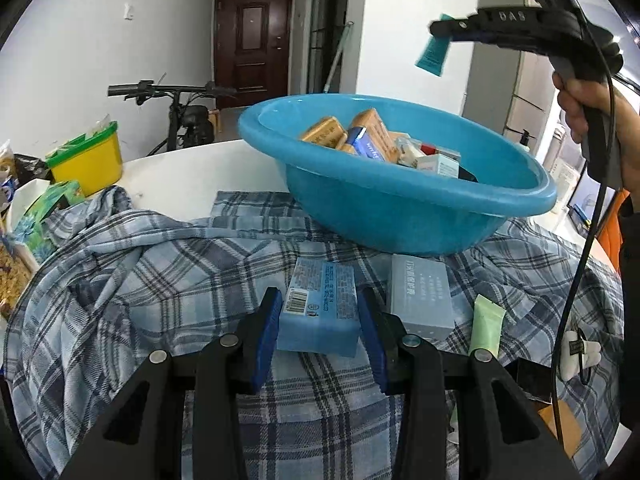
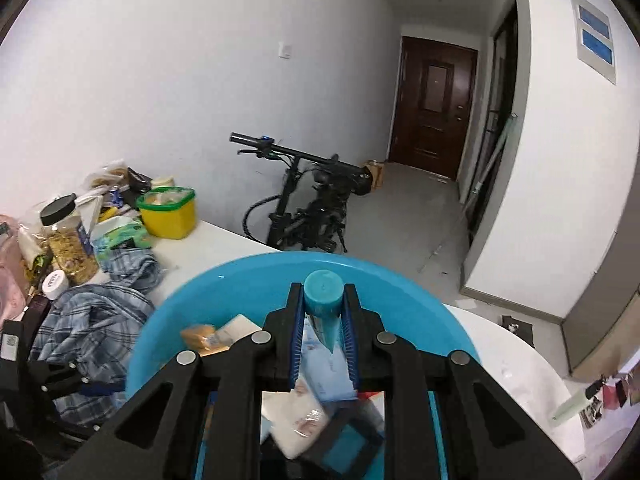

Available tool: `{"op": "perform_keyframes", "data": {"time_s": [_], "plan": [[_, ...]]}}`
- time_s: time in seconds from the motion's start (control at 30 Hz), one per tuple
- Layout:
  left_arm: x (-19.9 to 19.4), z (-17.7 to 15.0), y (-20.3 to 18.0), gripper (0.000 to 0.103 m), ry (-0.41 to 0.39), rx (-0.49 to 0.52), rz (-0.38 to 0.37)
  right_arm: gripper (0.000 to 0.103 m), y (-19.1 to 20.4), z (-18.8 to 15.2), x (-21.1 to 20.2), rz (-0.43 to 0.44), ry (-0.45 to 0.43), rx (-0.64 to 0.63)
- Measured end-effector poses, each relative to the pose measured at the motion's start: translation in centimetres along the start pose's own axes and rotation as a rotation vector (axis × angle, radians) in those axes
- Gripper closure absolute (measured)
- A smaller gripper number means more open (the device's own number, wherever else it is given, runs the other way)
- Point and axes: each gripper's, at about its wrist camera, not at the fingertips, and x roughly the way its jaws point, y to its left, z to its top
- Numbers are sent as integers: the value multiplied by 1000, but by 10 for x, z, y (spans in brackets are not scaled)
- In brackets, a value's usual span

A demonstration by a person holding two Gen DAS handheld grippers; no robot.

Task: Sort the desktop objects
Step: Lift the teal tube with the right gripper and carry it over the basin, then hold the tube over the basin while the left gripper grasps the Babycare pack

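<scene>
A blue basin (image 1: 400,208) holding several small boxes and packets stands on a plaid shirt (image 1: 140,280). My left gripper (image 1: 320,312) has its blue pads on both sides of a light blue box (image 1: 320,308) that lies on the shirt. My right gripper (image 2: 323,300) is shut on a teal tube (image 2: 323,296) and holds it above the basin (image 2: 248,292). The right gripper (image 1: 440,28) with the tube (image 1: 432,54) also shows high in the left wrist view.
A grey-blue box (image 1: 422,296) and a pale green tube (image 1: 486,328) lie right of the held box. A yellow tub (image 1: 86,160), a jar (image 2: 68,236) and packets crowd the table's left. A bicycle (image 2: 312,208) stands behind the table.
</scene>
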Motion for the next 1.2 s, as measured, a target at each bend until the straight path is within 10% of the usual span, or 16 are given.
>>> {"op": "perform_keyframes", "data": {"time_s": [0.67, 0.73, 0.9, 1.2], "plan": [[-90, 10, -5, 62, -84, -62, 43, 86, 4, -1, 0, 49, 20, -17], [-98, 17, -8, 87, -106, -67, 9, 86, 4, -1, 1, 52, 21, -18], [-107, 45, -16, 89, -131, -77, 3, 86, 2, -1, 1, 60, 28, -17], [-66, 16, -42, 84, 15, 102, 0, 86, 2, 0, 0, 83, 31, -15]]}}
